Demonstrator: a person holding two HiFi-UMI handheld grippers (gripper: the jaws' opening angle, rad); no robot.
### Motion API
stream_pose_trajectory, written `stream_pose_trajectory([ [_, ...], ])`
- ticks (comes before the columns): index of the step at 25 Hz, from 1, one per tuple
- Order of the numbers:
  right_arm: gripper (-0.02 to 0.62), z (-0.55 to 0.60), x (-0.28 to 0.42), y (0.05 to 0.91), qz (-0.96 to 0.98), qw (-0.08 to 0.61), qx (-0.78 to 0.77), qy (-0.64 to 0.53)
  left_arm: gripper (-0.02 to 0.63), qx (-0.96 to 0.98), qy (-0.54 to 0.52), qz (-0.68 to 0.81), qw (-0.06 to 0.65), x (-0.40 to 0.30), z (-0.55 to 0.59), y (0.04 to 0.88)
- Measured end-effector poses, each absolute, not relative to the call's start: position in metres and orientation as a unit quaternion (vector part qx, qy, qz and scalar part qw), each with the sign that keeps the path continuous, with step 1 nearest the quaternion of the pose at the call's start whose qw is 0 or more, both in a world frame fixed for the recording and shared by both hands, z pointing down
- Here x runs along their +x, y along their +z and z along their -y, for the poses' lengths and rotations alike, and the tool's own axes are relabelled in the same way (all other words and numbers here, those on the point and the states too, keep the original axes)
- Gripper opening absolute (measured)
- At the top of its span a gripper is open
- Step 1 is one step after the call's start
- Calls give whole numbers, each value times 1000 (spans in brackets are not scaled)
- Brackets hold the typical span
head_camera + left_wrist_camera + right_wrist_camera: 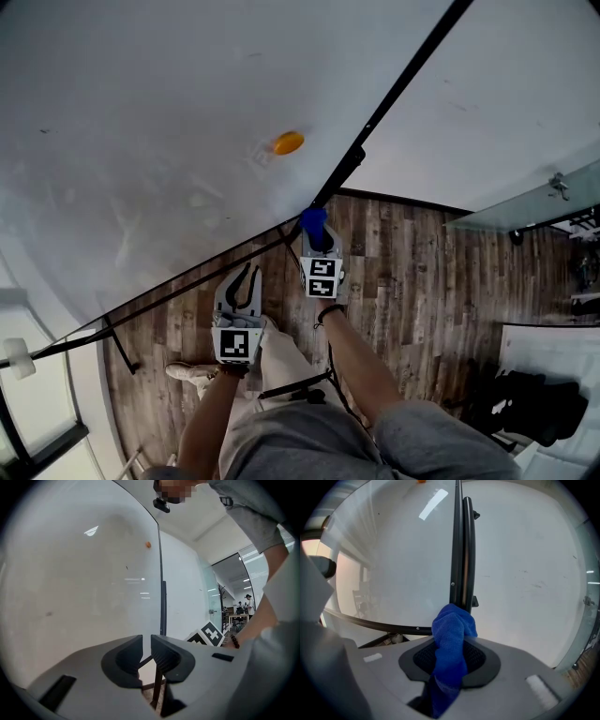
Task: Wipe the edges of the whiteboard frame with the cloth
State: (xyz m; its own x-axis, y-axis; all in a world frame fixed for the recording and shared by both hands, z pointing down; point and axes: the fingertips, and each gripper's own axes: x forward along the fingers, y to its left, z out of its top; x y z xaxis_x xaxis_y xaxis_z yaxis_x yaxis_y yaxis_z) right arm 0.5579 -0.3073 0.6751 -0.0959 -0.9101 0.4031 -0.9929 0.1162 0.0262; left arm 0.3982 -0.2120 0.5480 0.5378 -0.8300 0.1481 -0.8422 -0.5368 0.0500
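Gripping the cloth: right hand-held gripper is clamping a bunched blue microfibre cloth between its jaws.
Cloth position: is pressing against the whiteboard's thin black metal frame edge, near its lower corner.
Left hand-held gripper: is hovering nearby, jaws nearly together, holding nothing.

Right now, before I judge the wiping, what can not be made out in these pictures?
1. Whether the blue cloth touches the black frame: in the right gripper view the cloth itself covers that spot.
2. The frame's upper end: in the head view the top edge cuts it off.
3. What the orange object on the whiteboard is: too small in the head view.
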Motion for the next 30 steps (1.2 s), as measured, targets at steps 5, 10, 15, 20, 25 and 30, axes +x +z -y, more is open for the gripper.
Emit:
stream_pose_trajectory([
  [5,121,317,545,670,746,171,637,98,51,878,50,473,58,400,217,558],
  [10,120,317,538,671,753,194,624,77,51,879,38,472,55,395,210,570],
  [15,118,321,531,667,757,203,619,61,51,876,36,478,60,389,207,570],
  [20,116,318,522,665,760,209,613,50,51,868,28,491,66,373,205,566],
  [25,115,319,512,662,764,221,605,36,51,863,21,501,64,362,208,561],
  [30,114,318,505,661,766,225,601,37,51,862,23,502,71,356,200,567],
])
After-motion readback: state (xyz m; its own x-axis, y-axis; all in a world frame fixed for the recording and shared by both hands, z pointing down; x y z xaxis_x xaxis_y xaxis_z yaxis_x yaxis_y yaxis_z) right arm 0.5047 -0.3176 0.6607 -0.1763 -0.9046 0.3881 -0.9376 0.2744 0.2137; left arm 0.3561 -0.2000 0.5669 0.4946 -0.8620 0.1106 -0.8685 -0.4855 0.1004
